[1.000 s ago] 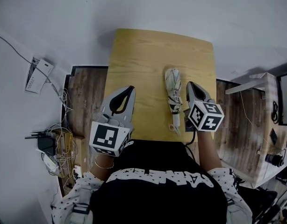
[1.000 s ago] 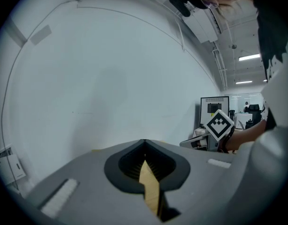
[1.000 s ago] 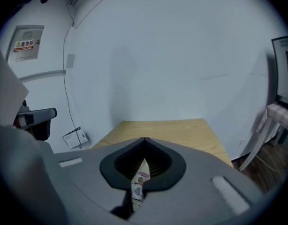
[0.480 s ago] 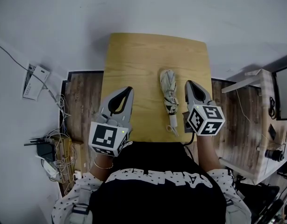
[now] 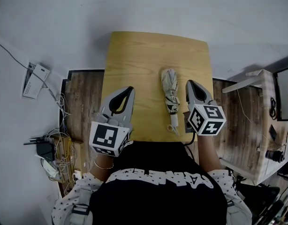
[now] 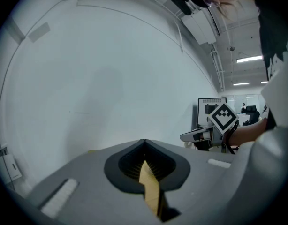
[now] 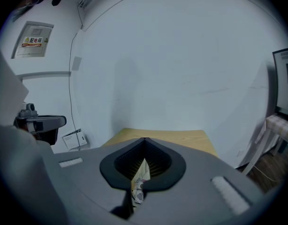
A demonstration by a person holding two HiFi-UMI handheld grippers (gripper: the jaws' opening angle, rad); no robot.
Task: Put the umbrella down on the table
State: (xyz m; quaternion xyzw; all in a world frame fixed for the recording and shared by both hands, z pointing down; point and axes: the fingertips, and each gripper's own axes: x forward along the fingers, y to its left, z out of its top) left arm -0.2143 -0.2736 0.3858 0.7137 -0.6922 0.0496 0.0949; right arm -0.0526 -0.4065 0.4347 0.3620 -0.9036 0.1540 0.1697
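The folded cream umbrella (image 5: 170, 95) lies flat on the small wooden table (image 5: 134, 55), its handle toward the near edge. My right gripper (image 5: 190, 83) hovers just to its right, jaws shut and holding nothing; a strip of table separates them. In the right gripper view the umbrella (image 7: 139, 179) shows below the shut jaws (image 7: 144, 139). My left gripper (image 5: 130, 89) is over the table's left side, shut and empty. Its own view shows only the table through the hollow behind the shut tips (image 6: 144, 142).
A white wall stands behind the table. Tangled cables and a power strip (image 5: 55, 149) lie on the wooden floor at left, near a white box (image 5: 34, 74). A white shelf (image 5: 256, 83) and a monitor (image 5: 285, 93) stand at right.
The right gripper has risen slightly beside the umbrella. The umbrella and the left gripper have stayed where they were.
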